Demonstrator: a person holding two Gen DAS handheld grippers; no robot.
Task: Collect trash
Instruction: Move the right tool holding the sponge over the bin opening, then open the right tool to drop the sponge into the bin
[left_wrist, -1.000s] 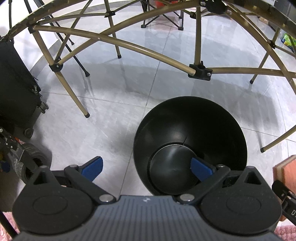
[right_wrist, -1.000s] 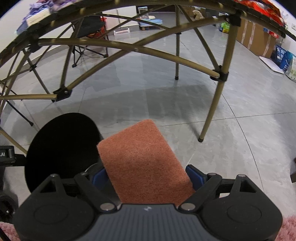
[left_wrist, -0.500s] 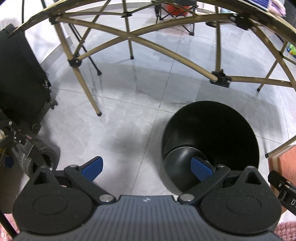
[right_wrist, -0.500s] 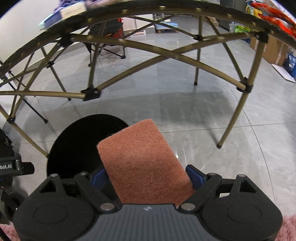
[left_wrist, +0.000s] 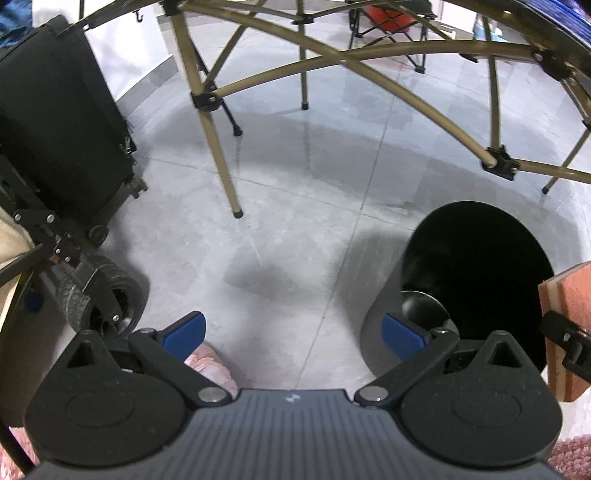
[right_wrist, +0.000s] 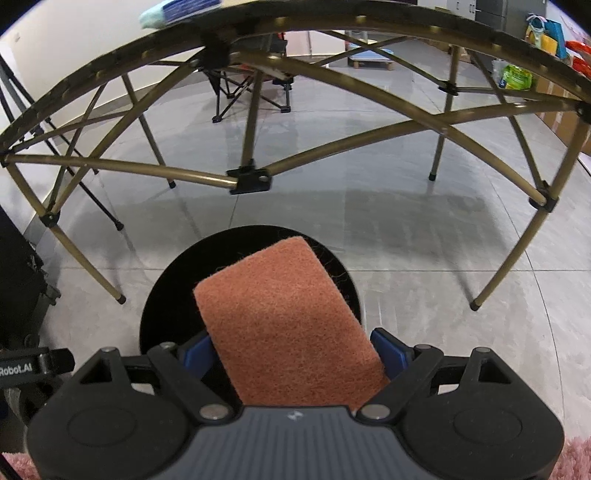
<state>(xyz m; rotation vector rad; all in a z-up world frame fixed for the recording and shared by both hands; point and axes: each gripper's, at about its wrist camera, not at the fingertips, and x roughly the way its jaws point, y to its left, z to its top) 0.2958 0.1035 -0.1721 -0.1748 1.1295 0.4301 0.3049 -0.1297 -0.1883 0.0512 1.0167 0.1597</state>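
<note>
Right wrist view looks down past my right hand-held gripper (right_wrist: 294, 350) onto a grey tiled floor (right_wrist: 424, 258) that fills most of the picture. Over it stands the gold-coloured folding frame of a tabletop (right_wrist: 332, 79), its crossed struts joined by black clips and its legs ending in black feet. Below the frame, near the middle, sits a round black trash bin (right_wrist: 162, 306) with its mouth open upward. My right hand-held gripper holds a reddish-brown scouring sponge (right_wrist: 284, 317) between its blue pads, jaws spread wide around it, and the sponge hangs directly above the bin's opening, covering much of it from this angle.

From the left wrist view the same floor (left_wrist: 295, 206) and frame (left_wrist: 406, 92) show, with a black wheeled case (left_wrist: 62, 122) at the left edge and a small rubber wheel (left_wrist: 107, 299) beside it. The bin (left_wrist: 476, 269) stands at the right, a smaller round black disc (left_wrist: 421, 310) showing low against its near side. My left hand-held gripper (left_wrist: 293, 330) is spread wide with nothing between its blue pads, over bare floor just left of the bin. The sponge (left_wrist: 569, 295) shows at the far right edge, its pale under-layer visible. A bit of pink fuzzy fabric (left_wrist: 210, 363) peeks out below the left pad.
</note>
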